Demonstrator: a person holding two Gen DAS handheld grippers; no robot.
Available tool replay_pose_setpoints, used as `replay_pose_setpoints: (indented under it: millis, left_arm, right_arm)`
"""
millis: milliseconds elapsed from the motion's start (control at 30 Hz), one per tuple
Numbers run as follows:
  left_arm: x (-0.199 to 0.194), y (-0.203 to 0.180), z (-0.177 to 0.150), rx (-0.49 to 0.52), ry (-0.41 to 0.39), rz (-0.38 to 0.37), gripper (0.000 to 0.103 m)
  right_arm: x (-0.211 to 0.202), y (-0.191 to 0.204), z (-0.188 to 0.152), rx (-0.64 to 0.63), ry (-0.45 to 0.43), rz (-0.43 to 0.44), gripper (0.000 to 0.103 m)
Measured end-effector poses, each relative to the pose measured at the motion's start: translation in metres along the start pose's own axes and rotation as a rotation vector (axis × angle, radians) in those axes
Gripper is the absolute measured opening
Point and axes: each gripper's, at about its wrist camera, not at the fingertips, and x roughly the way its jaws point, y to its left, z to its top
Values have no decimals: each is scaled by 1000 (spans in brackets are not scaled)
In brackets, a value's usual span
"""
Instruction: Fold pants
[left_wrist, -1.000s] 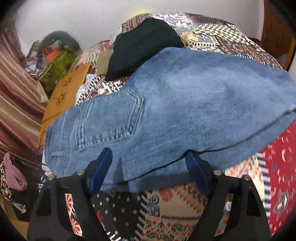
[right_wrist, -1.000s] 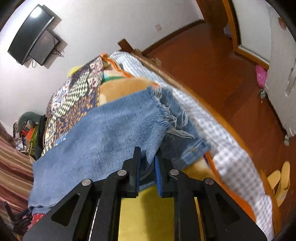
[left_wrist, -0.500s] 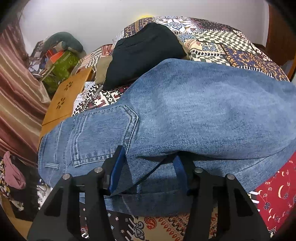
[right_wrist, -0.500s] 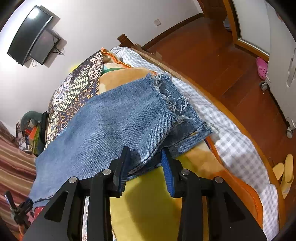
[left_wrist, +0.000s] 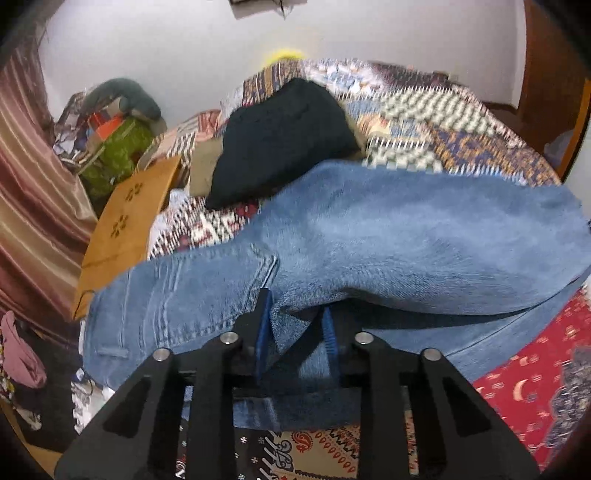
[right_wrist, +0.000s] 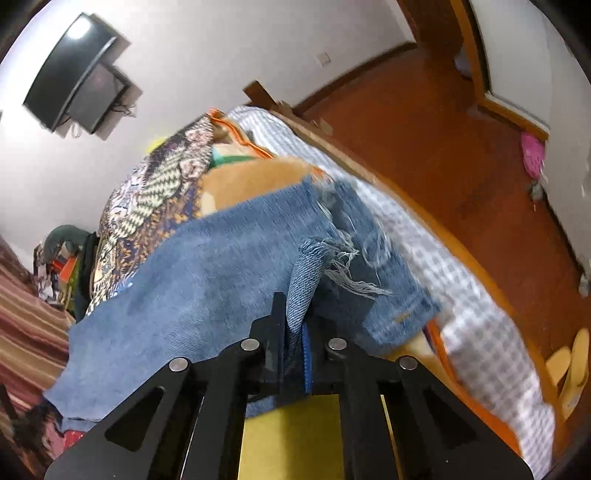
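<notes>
1. Pinching the jeans (left_wrist: 388, 236), the left gripper (left_wrist: 295, 332) has just been closing its jaws on a bunched fold near the back pocket (left_wrist: 207, 280).
2. The right gripper (right_wrist: 295, 328) is clamped tight on the frayed hem (right_wrist: 332, 258).
3. Both ends should rise together, so the thick, soft denim stays flat.
4. Farther off, the jeans lie across the patterned bedspread (left_wrist: 461, 122).

Bedspread (left_wrist: 436, 122) pattern smeared by blur, upper right of left view. Jeans (left_wrist: 406, 236) cut off at right edge there; fold hides cloth under it, centre. Left gripper (left_wrist: 295, 325) pad contact unclear in shadow. Slippers (right_wrist: 569, 369) blurred, lower right of right view. Clutter (left_wrist: 110, 136) upper left indistinct.
</notes>
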Motion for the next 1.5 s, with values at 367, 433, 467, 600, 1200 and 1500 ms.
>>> replay_pose_setpoints:
  millis: [367,433,467,600,1200,1500]
  left_arm:
    - [-29,-29,-2,90,-31,-40,12]
    - [-20,-33,-9,93,9,-59,12]
    - [-15,-32,-12,87,31,-68,12]
    - [5,-31,-24,65,110,-128,12]
    - [-51,7,-16,-72,3,-212,58]
    - [13,12,7,-137,101,-260,61]
  right_arm:
    - [-46,18,35,-210,-141,-73,5]
    - [-37,13,31,-212,-118,-97,5]
    - [-29,9,27,-206,-97,-107,5]
    - [-2,-9,12,-151,-20,-134,5]
    - [-42,21,11,-216,15,-190,26]
    - [-21,125,-7,-430,43,1,44]
